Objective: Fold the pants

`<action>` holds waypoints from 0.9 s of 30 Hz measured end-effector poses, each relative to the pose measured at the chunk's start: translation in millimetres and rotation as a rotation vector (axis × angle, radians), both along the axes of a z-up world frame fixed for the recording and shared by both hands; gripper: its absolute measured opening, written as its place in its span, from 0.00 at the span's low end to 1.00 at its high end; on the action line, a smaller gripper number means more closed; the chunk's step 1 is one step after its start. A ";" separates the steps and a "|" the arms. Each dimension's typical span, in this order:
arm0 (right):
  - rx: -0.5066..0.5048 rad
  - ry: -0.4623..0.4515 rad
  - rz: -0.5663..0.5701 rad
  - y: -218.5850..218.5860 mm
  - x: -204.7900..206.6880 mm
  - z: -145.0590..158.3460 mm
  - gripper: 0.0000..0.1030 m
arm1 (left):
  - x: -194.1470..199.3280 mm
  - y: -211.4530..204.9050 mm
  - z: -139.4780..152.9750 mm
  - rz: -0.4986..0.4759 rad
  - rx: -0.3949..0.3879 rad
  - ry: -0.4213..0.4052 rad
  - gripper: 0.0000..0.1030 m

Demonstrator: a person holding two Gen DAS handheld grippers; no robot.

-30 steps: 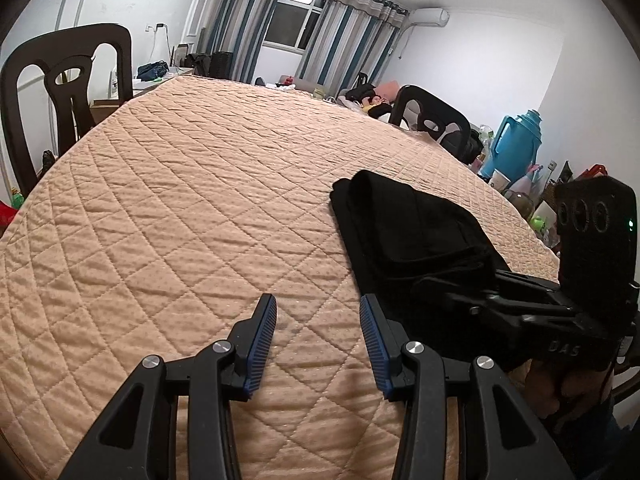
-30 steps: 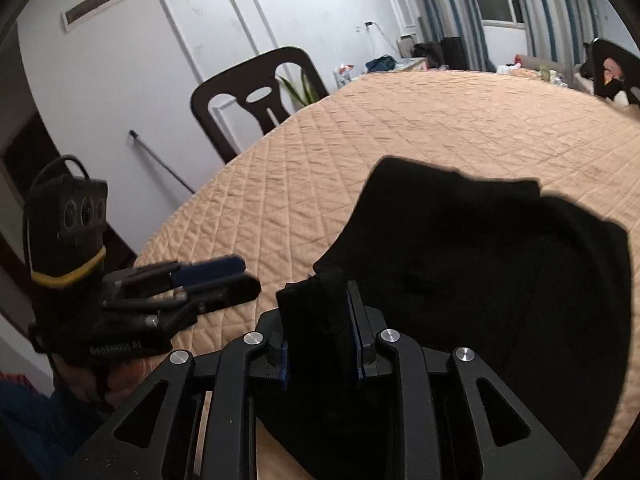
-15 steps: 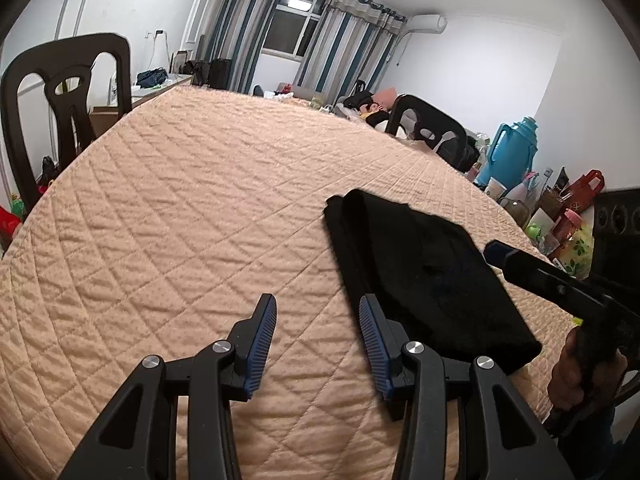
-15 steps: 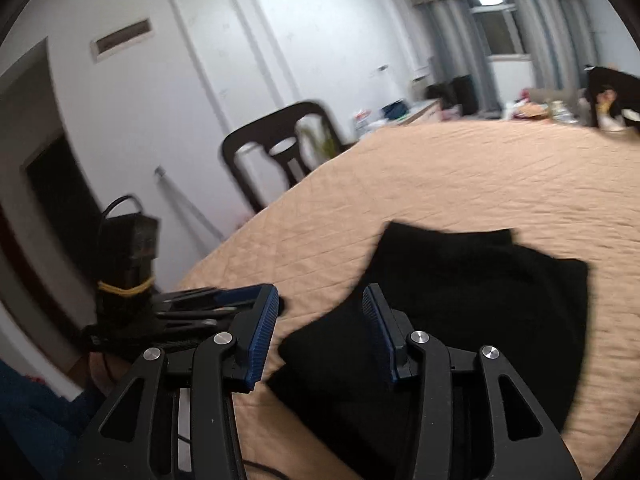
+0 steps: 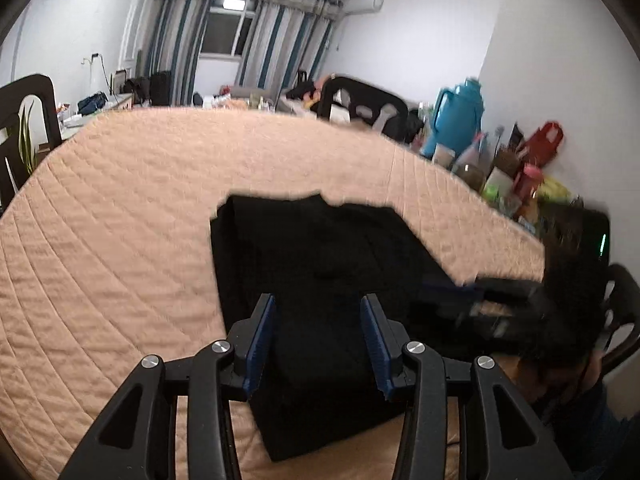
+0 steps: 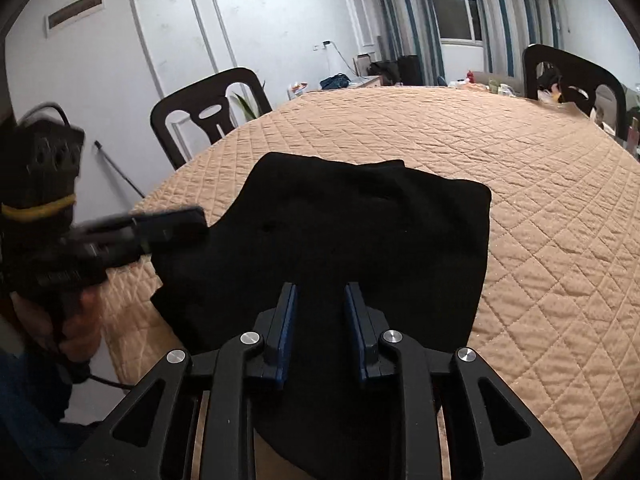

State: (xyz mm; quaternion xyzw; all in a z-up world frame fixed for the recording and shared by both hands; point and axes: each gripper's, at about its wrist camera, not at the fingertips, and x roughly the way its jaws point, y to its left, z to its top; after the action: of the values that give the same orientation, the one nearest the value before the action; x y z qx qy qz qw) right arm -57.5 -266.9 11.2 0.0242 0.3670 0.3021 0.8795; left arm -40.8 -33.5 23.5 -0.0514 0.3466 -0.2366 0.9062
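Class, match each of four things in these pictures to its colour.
Things:
1. pants
2. quilt
3. flask
4. pads

Colours:
A. turquoise
B. black
C. dark blue
D. peach

Pairs: 1-B, 2-D, 3-A, 4-C

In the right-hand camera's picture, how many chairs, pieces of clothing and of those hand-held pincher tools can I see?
Dark chairs: 2
Black pants: 1
Grippers: 2, the left gripper and the right gripper, whose jaws are closing above the cloth with nothing visibly pinched
Total: 5
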 end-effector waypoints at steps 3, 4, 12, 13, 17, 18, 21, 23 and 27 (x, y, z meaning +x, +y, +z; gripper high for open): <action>0.062 0.017 -0.053 -19.3 7.9 1.6 0.24 | -6.1 2.7 -12.4 0.018 0.047 -0.009 0.48; 0.055 0.013 -0.079 -23.8 10.1 1.8 0.24 | -6.5 6.0 -14.0 0.014 0.030 0.001 0.48; 0.000 0.019 -0.157 -34.1 47.9 8.8 0.24 | 10.7 7.1 2.6 0.028 0.044 0.010 0.47; -0.006 0.011 -0.165 -33.4 52.2 11.3 0.24 | 15.0 5.9 8.3 0.030 0.047 -0.007 0.47; -0.028 0.036 -0.186 -27.1 76.6 12.0 0.24 | 51.4 -6.3 25.5 0.032 0.070 -0.050 0.47; -0.046 0.052 -0.196 -26.1 81.1 8.9 0.24 | 62.3 -10.3 25.0 0.028 0.073 -0.034 0.47; -0.071 0.091 -0.210 -25.0 95.9 -2.7 0.24 | 89.9 -23.1 11.1 0.037 0.133 0.022 0.47; -0.063 0.085 -0.212 -27.2 94.0 -1.8 0.24 | 95.9 -27.1 -0.8 0.045 0.166 0.052 0.48; -0.069 0.057 -0.231 -33.0 75.3 4.5 0.24 | 81.3 -20.1 3.4 0.053 0.145 0.032 0.48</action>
State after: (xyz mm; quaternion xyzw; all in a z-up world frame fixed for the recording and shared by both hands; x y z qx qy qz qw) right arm 17.8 -299.9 15.7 0.0448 0.3969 0.1853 0.8978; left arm 40.5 -53.6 26.9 0.0013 0.3759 -0.1859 0.9078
